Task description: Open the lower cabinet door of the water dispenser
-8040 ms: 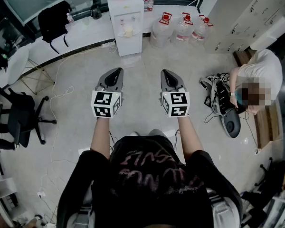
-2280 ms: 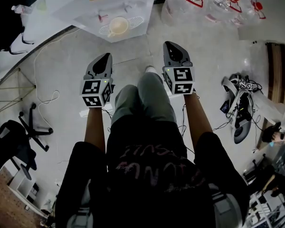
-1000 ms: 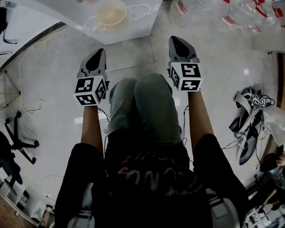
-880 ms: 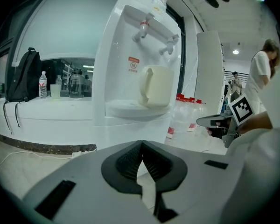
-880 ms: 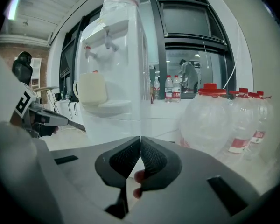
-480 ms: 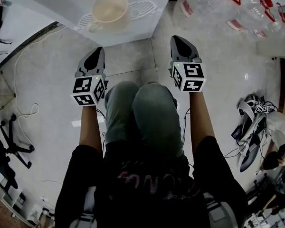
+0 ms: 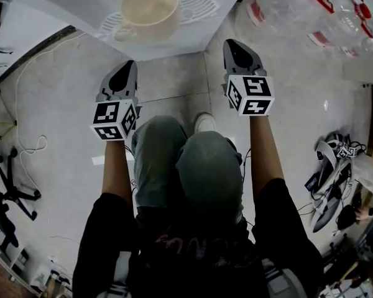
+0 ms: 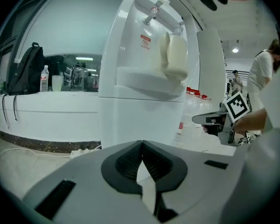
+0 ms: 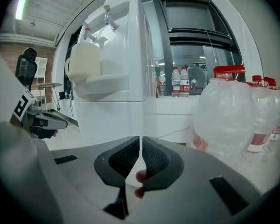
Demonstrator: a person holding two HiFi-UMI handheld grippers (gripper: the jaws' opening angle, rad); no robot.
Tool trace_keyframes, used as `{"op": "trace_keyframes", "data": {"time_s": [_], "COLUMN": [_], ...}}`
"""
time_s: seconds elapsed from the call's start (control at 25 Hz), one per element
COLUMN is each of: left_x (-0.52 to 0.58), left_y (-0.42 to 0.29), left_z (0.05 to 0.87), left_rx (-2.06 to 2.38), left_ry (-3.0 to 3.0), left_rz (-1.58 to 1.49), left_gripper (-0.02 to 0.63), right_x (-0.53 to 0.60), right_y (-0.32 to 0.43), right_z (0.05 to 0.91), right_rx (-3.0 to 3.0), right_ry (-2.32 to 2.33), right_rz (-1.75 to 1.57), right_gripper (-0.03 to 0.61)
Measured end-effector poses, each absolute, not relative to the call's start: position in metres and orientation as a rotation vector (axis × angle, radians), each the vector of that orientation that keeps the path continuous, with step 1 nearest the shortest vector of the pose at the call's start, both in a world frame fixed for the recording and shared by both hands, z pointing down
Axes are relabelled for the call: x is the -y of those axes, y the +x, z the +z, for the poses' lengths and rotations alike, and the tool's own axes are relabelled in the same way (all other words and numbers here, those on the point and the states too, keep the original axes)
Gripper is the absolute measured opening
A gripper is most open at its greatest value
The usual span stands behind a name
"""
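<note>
Crouches low before the white water dispenser (image 8: 144,36), knees (image 7: 193,166) and one pale shoe (image 7: 205,121) between the forearms. Holds the left gripper (image 8: 142,143) toward the left of the machine, jaws pressed together at the tips with nothing between them. Holds the right gripper (image 9: 140,139) level with it on the right, jaws all but together, only a hairline slit showing, also with nothing in them. Keeps both short of the machine, well apart from each other, touching nothing. Faces the lower cabinet door (image 8: 140,120) straight ahead: a plain white panel under the drip tray (image 8: 149,80), flush with the cabinet front, bare tiled floor (image 7: 174,79) between it and the gripper tips. Hidden in the head view beneath the overhanging tray and the cream cup (image 7: 146,5) standing on it under the taps (image 8: 151,15). Just right of the dispenser, a cluster of clear water jugs (image 9: 224,120) with red caps, near the right gripper. Along the far left, a white counter (image 8: 37,115) carrying a black backpack (image 8: 21,73) and a small bottle (image 8: 45,78). Farther left on the floor, an office chair (image 7: 12,191) and a loose cable (image 7: 25,104). At the right edge, a tangle of gear (image 7: 332,166) on the tiles.
</note>
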State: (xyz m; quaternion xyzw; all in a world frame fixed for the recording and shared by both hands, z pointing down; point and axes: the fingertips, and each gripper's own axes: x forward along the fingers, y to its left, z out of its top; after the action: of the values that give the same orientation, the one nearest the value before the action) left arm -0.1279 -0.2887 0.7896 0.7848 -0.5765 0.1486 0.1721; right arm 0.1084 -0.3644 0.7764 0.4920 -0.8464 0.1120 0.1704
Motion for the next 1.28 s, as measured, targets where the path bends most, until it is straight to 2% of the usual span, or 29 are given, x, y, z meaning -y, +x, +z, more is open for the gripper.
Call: {"op": "trace_keyframes", "data": {"time_s": [0.16,0.4,0.56,0.96,1.28], "left_x": [0.289,0.293,0.297,0.295,0.288], "left_y": [-0.130,-0.129,-0.126,-0.131,-0.135], "left_z": [0.802,0.815,0.817,0.826,0.830], "left_rx": [1.642,1.631,1.624,1.611,1.601], "left_ry": [2.214,2.209,2.218,2.218,2.210], "left_rz": [0.434,0.460,0.475,0.506,0.509], "left_gripper": [0.012,0.012,0.012,0.012,0.012], "right_x": [0.375,0.386,0.395,0.411,0.409], "right_y": [0.101,0.088,0.080,0.068,0.065], "right_z": [0.784,0.792,0.794,0.794,0.793], "right_rx": [2.451,2.534,2.566,2.612,2.598], "right_ry": [1.349,1.215,1.144,1.044,1.056], "right_rz": [0.348,0.399,0.402,0.409,0.369], "right_gripper": [0.074,0.199,0.246,0.253,0.235]}}
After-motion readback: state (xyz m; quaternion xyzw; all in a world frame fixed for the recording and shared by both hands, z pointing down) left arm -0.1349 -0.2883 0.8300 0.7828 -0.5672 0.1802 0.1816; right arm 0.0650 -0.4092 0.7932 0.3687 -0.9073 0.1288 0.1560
